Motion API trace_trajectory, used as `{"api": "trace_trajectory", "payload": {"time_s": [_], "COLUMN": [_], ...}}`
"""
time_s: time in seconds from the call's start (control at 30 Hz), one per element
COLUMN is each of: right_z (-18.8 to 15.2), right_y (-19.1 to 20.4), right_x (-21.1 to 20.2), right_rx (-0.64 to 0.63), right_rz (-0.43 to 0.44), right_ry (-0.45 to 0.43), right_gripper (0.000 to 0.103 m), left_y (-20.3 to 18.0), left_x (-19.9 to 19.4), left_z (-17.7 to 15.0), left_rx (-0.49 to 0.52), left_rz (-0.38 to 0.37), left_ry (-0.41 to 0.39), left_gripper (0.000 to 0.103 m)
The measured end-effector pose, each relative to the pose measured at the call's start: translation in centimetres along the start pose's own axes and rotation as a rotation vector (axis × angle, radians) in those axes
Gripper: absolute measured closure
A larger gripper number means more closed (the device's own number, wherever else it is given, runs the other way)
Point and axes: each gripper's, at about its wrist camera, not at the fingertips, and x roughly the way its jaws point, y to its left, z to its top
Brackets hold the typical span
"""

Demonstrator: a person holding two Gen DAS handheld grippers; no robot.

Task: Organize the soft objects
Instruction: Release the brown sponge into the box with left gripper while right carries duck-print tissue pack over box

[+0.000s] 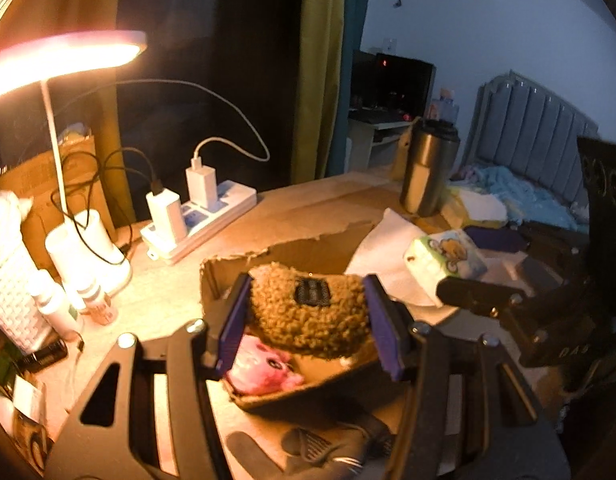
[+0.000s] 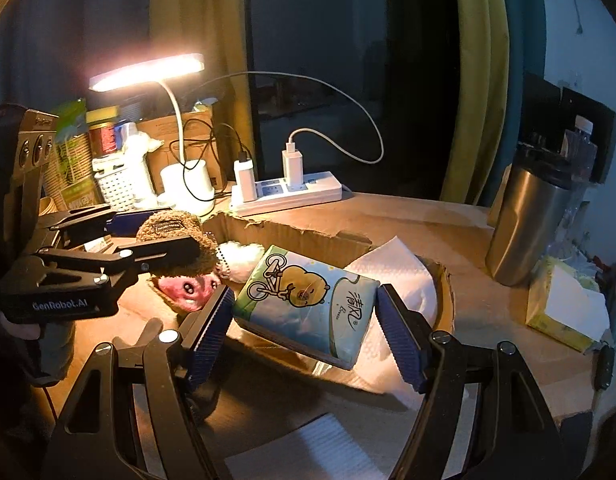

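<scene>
My left gripper point(image 1: 308, 312) is shut on a brown fuzzy hat point(image 1: 308, 316) with a black label, held above an open cardboard box point(image 1: 221, 276). A pink plush toy point(image 1: 259, 368) lies in the box under the hat. My right gripper point(image 2: 303, 320) is shut on a blue tissue pack point(image 2: 308, 304) printed with a cartoon on a bicycle, held over the box's right part. In the right wrist view the left gripper point(image 2: 179, 236) holds the hat point(image 2: 167, 224) above the pink plush point(image 2: 187, 288). A white fluffy item point(image 2: 243, 260) lies beside them.
White paper sheets point(image 2: 400, 272) lie in the box. A steel tumbler point(image 2: 524, 224) stands at the right, a yellow tissue box point(image 2: 564, 312) beside it. A power strip point(image 2: 291, 192) with chargers, a lit desk lamp point(image 2: 147, 72), a white basket point(image 1: 7, 300) and bottles point(image 1: 55, 304) line the back left.
</scene>
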Motion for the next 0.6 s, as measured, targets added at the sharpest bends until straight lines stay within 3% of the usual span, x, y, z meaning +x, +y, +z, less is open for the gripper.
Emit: {"api": "trace_trajectory", "payload": {"time_s": [0.2, 0.47, 0.6], "right_z": [0.1, 0.1, 0.2], "right_y": [-0.7, -1.7, -2.1], "right_x": [1.5, 3.1, 3.7], "right_rx": [0.010, 0.039, 0.047], "right_rz": [0.002, 0.003, 0.002], "right_ry": [0.011, 0.025, 0.033], "right_gripper": [0.027, 0.027, 0.027], "left_y": [-0.3, 0.5, 1.0], "left_x": [1.9, 4.1, 5.2], "left_z": [0.0, -0.7, -1.1], "left_rx": [0.056, 0.030, 0.010], "left_rz": [0.034, 0.040, 0.016], "left_ry": [0.032, 0.071, 0.109], "left_gripper": [0.046, 0.045, 0.039]}}
